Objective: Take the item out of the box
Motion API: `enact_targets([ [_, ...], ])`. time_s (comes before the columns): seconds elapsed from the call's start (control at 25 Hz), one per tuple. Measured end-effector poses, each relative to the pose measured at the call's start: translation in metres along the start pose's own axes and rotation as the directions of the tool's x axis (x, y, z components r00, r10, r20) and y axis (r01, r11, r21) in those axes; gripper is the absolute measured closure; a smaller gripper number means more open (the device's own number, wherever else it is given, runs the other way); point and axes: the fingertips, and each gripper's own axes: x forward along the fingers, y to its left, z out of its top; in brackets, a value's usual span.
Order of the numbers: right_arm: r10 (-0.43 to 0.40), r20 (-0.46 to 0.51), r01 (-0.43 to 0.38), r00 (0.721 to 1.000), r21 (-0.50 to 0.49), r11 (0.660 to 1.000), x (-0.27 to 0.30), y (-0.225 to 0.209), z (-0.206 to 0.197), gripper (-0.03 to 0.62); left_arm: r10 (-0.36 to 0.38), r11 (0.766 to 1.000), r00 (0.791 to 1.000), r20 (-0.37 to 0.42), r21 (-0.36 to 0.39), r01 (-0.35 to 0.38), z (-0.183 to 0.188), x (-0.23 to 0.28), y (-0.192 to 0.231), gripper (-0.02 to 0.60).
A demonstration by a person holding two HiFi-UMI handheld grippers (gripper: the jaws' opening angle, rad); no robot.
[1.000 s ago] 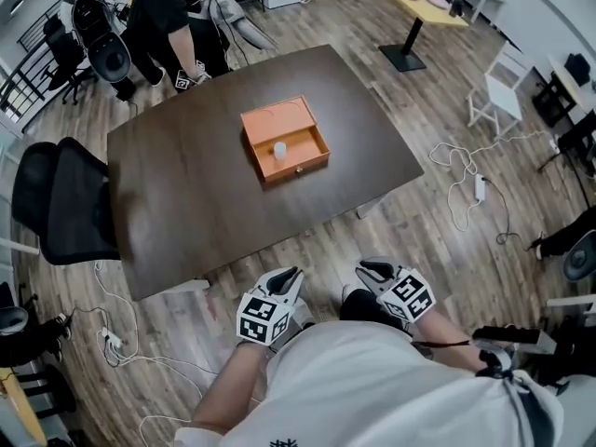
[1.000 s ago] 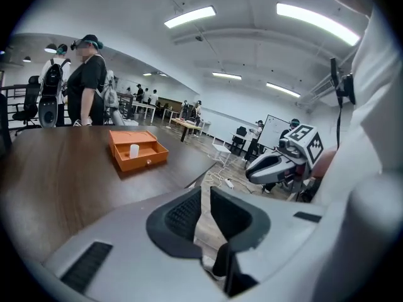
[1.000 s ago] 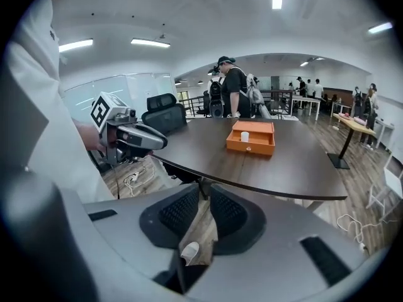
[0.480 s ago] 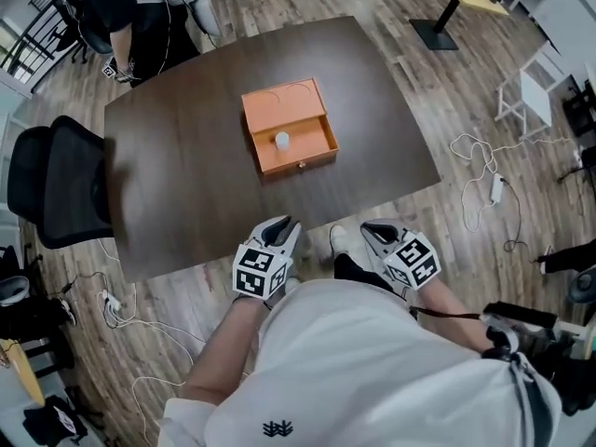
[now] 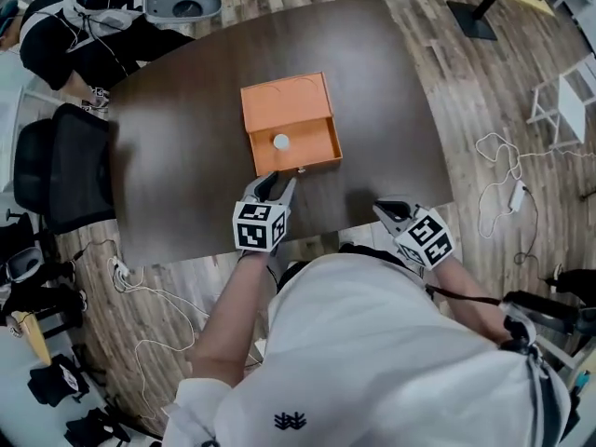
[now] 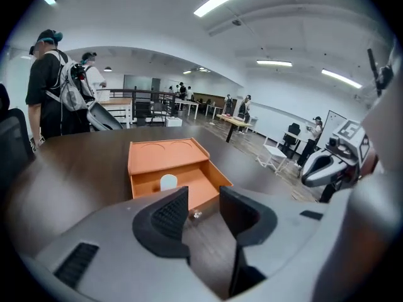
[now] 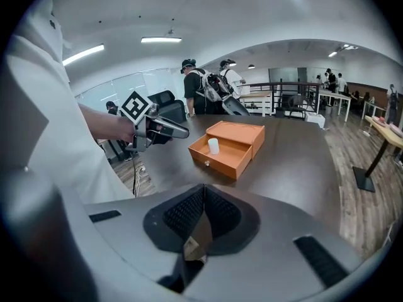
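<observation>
From the head view, an orange box point(image 5: 284, 101) sits on the dark tabletop point(image 5: 186, 156). Its drawer point(image 5: 312, 149) is pulled out toward the person who holds the grippers. A small white item point(image 5: 280, 141) stands in the drawer, close to the closed part of the box. The left gripper point(image 5: 276, 182) is just in front of the box, by the drawer's front. The right gripper point(image 5: 389, 209) is in front of the box too, but off to the right and well apart from it. Each gripper has a marker cube point(image 5: 259, 226) with black and white square patterns. The person's white shirt has a small dark mark point(image 5: 290, 422), too small to read. A black chair point(image 5: 65, 170) stands to the left of the box.

In the left gripper view, the left gripper's fingers point(image 6: 165, 222) stand partly apart and have just been opening. Nothing is between them and they touch nothing. Through the gap you can see the drawer's little knob point(image 6: 197, 214), a bit farther on. Behind it is the open drawer with the white item point(image 6: 168, 182) standing up inside. The right gripper point(image 6: 310, 173) shows to the right of the box.

In the right gripper view, the right gripper's fingers point(image 7: 186, 216) are pressed together and hold nothing. The box point(image 7: 238, 136) is ahead on the tabletop, with the white item point(image 7: 213, 146) in its drawer. The left gripper point(image 7: 179, 131) points at the box from the left, with a gap between them. Its cube shows a black and white square pattern point(image 7: 135, 107). Two people point(image 7: 196, 87) stand behind the box.
</observation>
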Motion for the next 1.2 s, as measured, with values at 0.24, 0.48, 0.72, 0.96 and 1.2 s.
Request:
enact_targets([
  [0.24, 0.019, -0.016, -0.019, 1.000, 0.016, 1.000, 0.007, -0.042, 0.000, 0.591, 0.090, 0.996, 0.994, -0.065, -0.005, -0.091, 0.013, 0.044, 0.043, 0.399],
  [0.48, 0.008, -0.011, -0.008, 1.000, 0.055, 0.998, 0.006, -0.071, -0.004, 0.591, 0.143, 0.990, 0.977, -0.157, 0.044, -0.138, 0.014, 0.083, 0.074, 0.385],
  [0.72, 0.005, -0.014, -0.004, 1.000, 0.088, 0.996, 0.007, -0.084, -0.009, 0.591, 0.169, 0.985, 0.950, -0.261, 0.072, -0.155, -0.002, 0.110, 0.098, 0.367],
  [0.96, 0.000, -0.021, 0.002, 1.000, 0.109, 0.994, 0.004, -0.091, -0.018, 0.591, 0.171, 0.984, 0.934, -0.314, 0.105, -0.145, -0.013, 0.122, 0.101, 0.351],
  [1.2, -0.005, -0.030, 0.008, 1.000, 0.121, 0.993, 0.005, -0.097, -0.022, 0.591, 0.187, 0.978, 0.917, -0.352, 0.151, -0.142, -0.020, 0.134, 0.103, 0.351],
])
